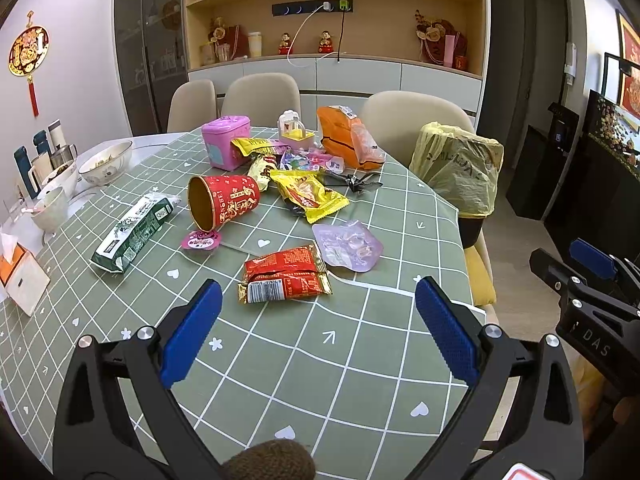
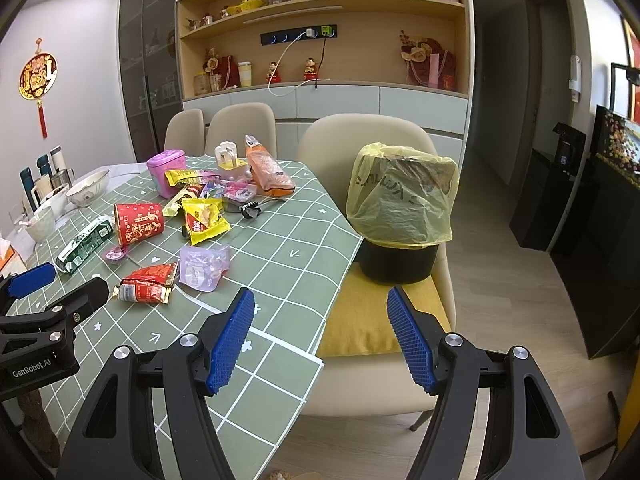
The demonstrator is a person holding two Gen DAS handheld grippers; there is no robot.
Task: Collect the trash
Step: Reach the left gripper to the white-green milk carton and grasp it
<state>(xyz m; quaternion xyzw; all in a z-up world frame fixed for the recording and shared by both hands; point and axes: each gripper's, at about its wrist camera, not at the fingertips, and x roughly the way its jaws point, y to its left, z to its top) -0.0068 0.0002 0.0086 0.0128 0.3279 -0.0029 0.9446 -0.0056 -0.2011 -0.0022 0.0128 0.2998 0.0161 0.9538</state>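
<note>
Hovering over table, left gripper [image 1: 316,330] spread wide, empty; red wrapper [image 1: 285,278] lay just ahead between fingers, likely first pick. Right gripper [image 2: 320,336] also agape, empty, facing lined bin [image 2: 400,216] on chair, ready for drops.

Bare checked tabletop [image 1: 304,364] lies before the left hand-held gripper [image 1: 318,330], whose jaws stand wide apart, up to the red wrapper [image 1: 286,276]. Beyond it, a lilac pouch [image 1: 347,247], red cup [image 1: 222,200] and green packet [image 1: 134,232] crowd the middle. The lined bin [image 2: 400,216] on the chair cushion [image 2: 360,320] stands off the tabletop's right edge, ahead of the open right hand-held gripper [image 2: 320,336]
</note>
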